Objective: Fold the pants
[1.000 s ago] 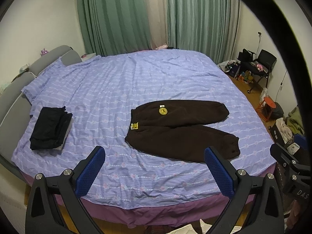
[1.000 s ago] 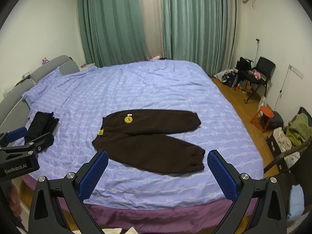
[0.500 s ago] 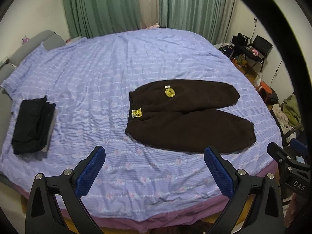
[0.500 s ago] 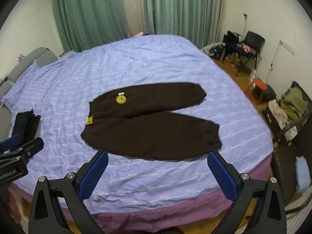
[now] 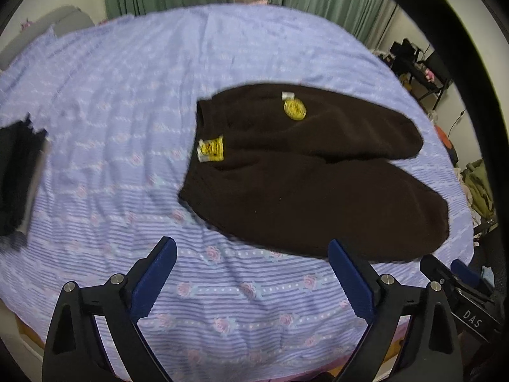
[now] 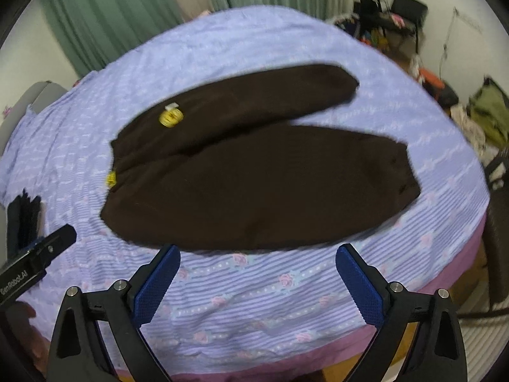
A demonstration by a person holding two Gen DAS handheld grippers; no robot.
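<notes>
Dark brown fleece pants (image 5: 305,172) lie flat on the bed, waistband to the left, both legs spread to the right, with a round yellow patch (image 5: 295,109) and a yellow tag (image 5: 211,149). They also show in the right wrist view (image 6: 254,172). My left gripper (image 5: 251,270) is open and empty, just short of the near leg's edge. My right gripper (image 6: 257,273) is open and empty, just short of the near leg.
The bed has a lilac striped sheet (image 5: 127,95) with a purple edge (image 6: 445,273). A folded black garment (image 5: 16,172) lies at the left. A chair and clutter (image 6: 397,12) stand right of the bed. Green curtains (image 6: 111,16) hang behind.
Both grippers have moved forward and down toward the pants, which now look much larger. Both stay open. The pants have not moved.
</notes>
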